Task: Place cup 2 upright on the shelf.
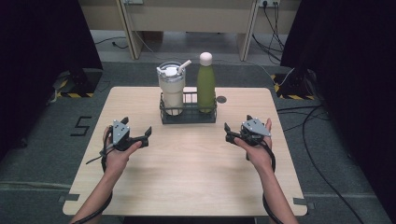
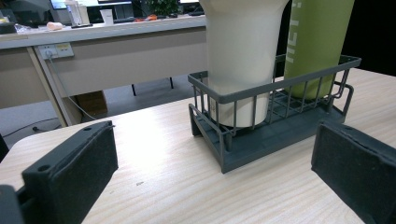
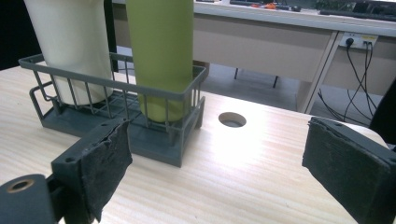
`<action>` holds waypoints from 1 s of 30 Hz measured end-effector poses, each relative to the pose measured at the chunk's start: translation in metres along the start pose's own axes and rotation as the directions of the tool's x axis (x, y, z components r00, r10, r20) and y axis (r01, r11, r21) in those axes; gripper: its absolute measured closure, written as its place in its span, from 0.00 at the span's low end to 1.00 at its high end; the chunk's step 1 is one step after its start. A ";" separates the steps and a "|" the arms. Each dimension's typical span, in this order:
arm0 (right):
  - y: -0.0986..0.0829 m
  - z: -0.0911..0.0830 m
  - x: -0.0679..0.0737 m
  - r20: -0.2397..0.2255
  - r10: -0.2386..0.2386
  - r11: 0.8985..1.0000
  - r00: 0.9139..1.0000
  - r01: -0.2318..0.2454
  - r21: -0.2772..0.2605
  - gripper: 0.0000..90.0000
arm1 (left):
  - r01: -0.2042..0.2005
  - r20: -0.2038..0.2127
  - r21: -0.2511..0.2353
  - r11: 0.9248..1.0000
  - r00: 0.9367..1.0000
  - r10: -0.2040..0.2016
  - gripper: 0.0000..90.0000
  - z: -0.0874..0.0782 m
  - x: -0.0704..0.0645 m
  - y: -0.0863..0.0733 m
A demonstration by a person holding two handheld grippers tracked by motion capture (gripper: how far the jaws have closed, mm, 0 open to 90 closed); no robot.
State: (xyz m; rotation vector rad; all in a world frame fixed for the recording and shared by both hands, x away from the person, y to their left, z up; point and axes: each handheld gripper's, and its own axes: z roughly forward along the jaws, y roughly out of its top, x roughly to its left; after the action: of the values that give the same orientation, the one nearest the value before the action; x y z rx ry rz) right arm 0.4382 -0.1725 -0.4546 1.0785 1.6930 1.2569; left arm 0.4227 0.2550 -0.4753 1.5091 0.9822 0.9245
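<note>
a dark grey wire basket [image 1: 188, 115] stands on the far middle of the wooden table [image 1: 187, 172], and it holds two drink containers side by side. on the left in the high view is a cream tumbler [image 1: 171, 91] with a lid and a white straw [image 1: 184, 65] tilted to the right; on the right is a green bottle [image 1: 205, 84] with a pale rounded cap [image 1: 206, 58]. both stand upright on the basket's floor, apart from each other, with the basket's rail around their lower parts. what is inside the tumbler or the bottle cannot be seen, as both are closed and opaque. in the left gripper view the tumbler [image 2: 243, 56] is the nearer of the two and the bottle [image 2: 317, 42] stands behind it along the basket [image 2: 275, 130]; in the right gripper view the bottle [image 3: 161, 51] is nearer and the tumbler [image 3: 70, 46] farther along the basket [image 3: 116, 121].

a small round hole [image 1: 221, 99] is in the tabletop just right of the basket.

the left gripper [image 1: 141, 137] is held over the table to the left of the basket, its jaws spread wide with nothing between them. the right gripper [image 1: 230, 132] is held to the right of the basket, jaws likewise wide apart and empty. both point roughly toward the basket and are well apart from it.

beyond the table stands a long desk [image 1: 187, 18], with cables [image 1: 275, 28] on the grey floor.
</note>
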 end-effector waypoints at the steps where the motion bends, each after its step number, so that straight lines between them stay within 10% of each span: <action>1: -0.001 -0.001 0.000 0.001 0.002 1.000 1.000 -0.002 0.002 0.09 | 0.001 -0.001 0.000 1.000 1.000 -0.001 0.00 0.000 0.000 0.000; 30: -0.027 -0.035 -0.016 0.052 0.023 1.000 0.998 -0.023 -0.001 0.09 | -0.008 0.003 0.005 1.000 1.000 0.008 0.00 0.000 -0.002 -0.001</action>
State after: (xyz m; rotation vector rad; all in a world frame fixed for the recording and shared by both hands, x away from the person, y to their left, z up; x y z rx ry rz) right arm 0.4070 -0.2033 -0.4709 1.1232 1.6454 1.2332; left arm 0.4219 0.2535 -0.4768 1.5194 0.9781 0.9260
